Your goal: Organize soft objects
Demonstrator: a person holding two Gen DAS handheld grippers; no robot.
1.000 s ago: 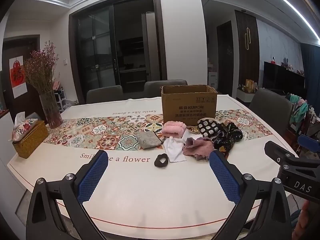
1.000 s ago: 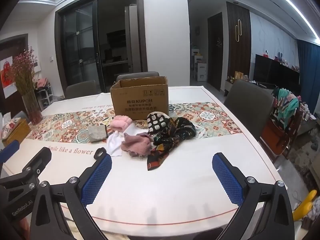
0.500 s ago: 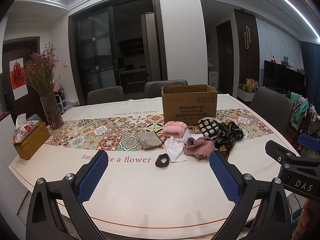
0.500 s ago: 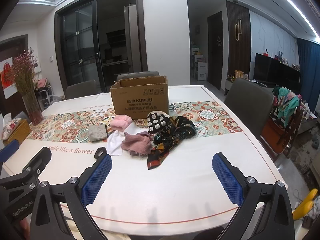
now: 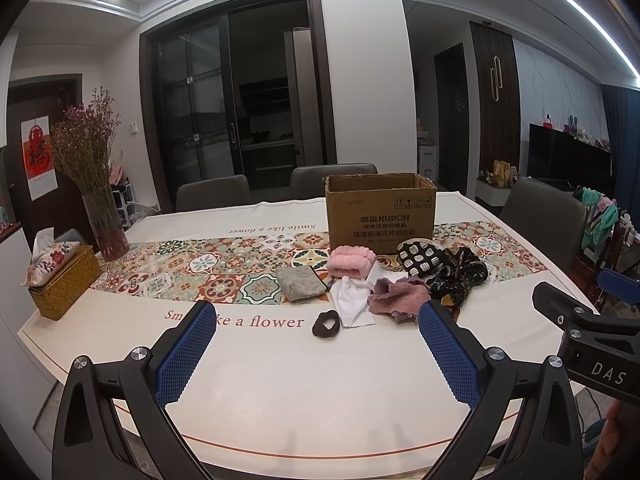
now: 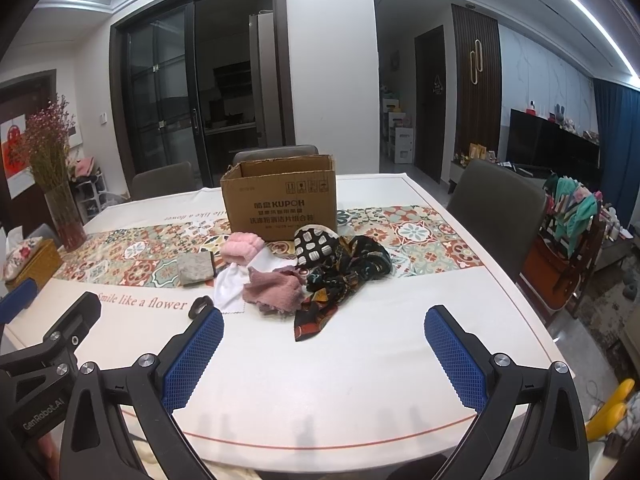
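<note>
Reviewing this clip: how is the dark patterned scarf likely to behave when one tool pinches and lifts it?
The dark patterned scarf lies crumpled with a loose tail, so it probably hangs limp and unfurls. It looks thin and smooth, so likely light and possibly slippery. It overlaps the mauve cloth and spotted item, so it may drag them. Both the left tool and right tool are open.

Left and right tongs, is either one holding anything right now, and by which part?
Nothing is held. The left tongs and right tongs are both open above the table, short of the cloths.

Our two grippers wait side by side.
We hold the left gripper (image 5: 316, 348) and right gripper (image 6: 324, 352) wide open, holding nothing.
</note>
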